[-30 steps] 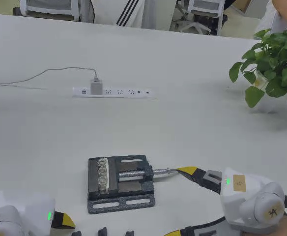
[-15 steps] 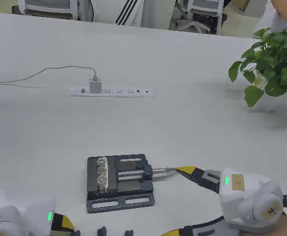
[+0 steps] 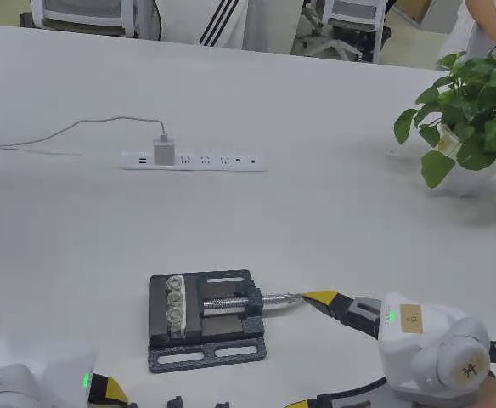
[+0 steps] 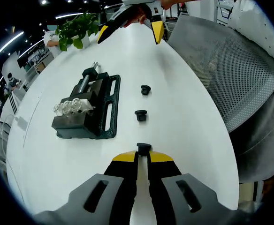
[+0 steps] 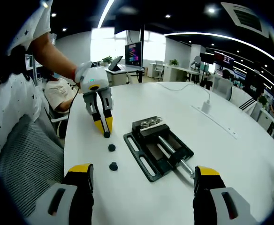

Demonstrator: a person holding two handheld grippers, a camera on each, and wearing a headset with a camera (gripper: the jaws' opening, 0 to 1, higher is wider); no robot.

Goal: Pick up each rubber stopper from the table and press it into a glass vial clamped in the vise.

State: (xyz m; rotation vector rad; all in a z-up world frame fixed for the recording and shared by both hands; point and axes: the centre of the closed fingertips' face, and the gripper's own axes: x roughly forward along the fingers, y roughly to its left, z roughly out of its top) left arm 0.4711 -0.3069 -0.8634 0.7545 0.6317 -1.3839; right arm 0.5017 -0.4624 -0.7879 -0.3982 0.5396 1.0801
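Three vials: clear glass, standing upright in one row, clamped between the jaws of the vise at its left end in the head view.
Vise: dark metal, flat on the white bench; its screw handle points to the right.
Left claw: low over the bench near its front edge, jaws almost together, closed on the gripped stopper.
Gripped stopper: black, between the two yellow tips; in the right gripper view it touches the bench surface.
Near stopper: black, lying on the bench just beside the long side of the vise, apart from the left claw.
Far stopper: black, on the bench beyond the near stopper, also beside the vise.
Right claw: jaws wide apart, gripping nothing; in the head view one yellow tip is just beside the end of the screw handle.
Power strip: white, far behind the vise, with one charger plugged in and a cable going to the left.
Plant: green leaves, at the right edge of the bench, well apart from the vise.
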